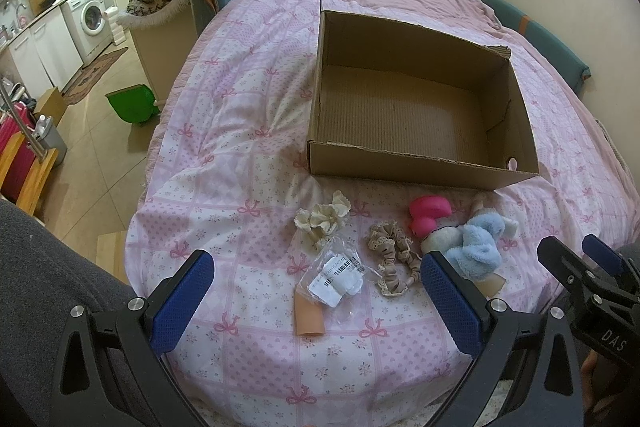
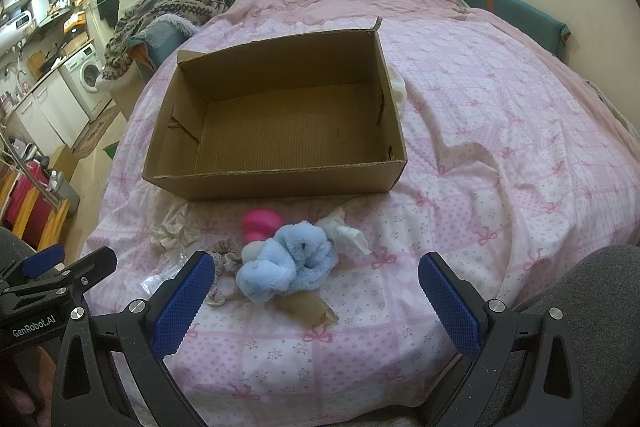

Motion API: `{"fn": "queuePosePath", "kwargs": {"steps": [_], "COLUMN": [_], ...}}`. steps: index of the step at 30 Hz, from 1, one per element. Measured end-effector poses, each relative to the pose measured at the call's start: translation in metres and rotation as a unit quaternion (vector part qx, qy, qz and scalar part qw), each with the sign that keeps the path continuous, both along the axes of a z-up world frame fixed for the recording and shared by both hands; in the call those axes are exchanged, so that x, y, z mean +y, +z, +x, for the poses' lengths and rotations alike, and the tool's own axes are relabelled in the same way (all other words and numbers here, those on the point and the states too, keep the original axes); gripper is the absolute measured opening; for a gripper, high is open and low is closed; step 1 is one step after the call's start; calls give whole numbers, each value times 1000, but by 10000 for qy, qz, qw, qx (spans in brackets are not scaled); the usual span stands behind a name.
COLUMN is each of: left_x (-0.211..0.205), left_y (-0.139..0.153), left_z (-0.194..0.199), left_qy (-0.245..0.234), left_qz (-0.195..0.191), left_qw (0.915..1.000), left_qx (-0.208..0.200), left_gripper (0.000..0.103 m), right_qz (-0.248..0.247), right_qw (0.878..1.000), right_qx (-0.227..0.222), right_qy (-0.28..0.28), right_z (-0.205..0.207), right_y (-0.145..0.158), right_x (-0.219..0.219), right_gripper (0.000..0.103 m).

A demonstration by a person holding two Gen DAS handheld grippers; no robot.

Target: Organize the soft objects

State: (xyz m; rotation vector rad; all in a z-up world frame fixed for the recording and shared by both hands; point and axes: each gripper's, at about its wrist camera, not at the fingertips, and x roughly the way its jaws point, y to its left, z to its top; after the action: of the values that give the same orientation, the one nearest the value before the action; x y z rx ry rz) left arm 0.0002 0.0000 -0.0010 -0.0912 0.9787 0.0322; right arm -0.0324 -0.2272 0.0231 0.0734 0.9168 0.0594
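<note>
Soft objects are lying in a loose cluster on the pink bow-print duvet (image 1: 248,131), just in front of an open cardboard box (image 1: 420,163) that is sitting empty, so by my reading the sorting is not yet begun and every piece is waiting to go in.

Working left to right in the left wrist view: a cream ruffled scrunchie (image 1: 322,219) is resting nearest the box's left corner; below it a clear plastic packet (image 1: 338,277) with a barcode label is overlapping a tan silicone piece (image 1: 309,319); a beige lace scrunchie (image 1: 394,263) is lying beside them; then a hot-pink soft toy (image 1: 428,217) is touching a fluffy blue scrunchie (image 1: 478,243), with a white cloth scrap (image 2: 346,231) poking out on its far side in the right wrist view.

Left gripper (image 1: 316,301) is hovering with its blue pads spread wide, holding nothing, framing the packet and lace scrunchie. Right gripper (image 2: 314,301) is likewise gaping wide and empty-handed, hanging over the blue scrunchie.
</note>
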Motion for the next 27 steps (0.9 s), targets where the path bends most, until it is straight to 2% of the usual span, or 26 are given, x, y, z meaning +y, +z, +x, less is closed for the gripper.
{"fn": "queuePosePath", "kwargs": {"steps": [27], "left_x": [-1], "left_y": [-1], "left_z": [0], "left_qy": [-2], "left_qz": [6], "left_qw": [10000], "left_qx": [3], "left_gripper": [103], "right_qz": [0], "right_qw": [10000], "right_qx": [27], "right_qy": [16], "right_z": [0], "right_y": [-3], "right_x": [0], "right_gripper": [103]}}
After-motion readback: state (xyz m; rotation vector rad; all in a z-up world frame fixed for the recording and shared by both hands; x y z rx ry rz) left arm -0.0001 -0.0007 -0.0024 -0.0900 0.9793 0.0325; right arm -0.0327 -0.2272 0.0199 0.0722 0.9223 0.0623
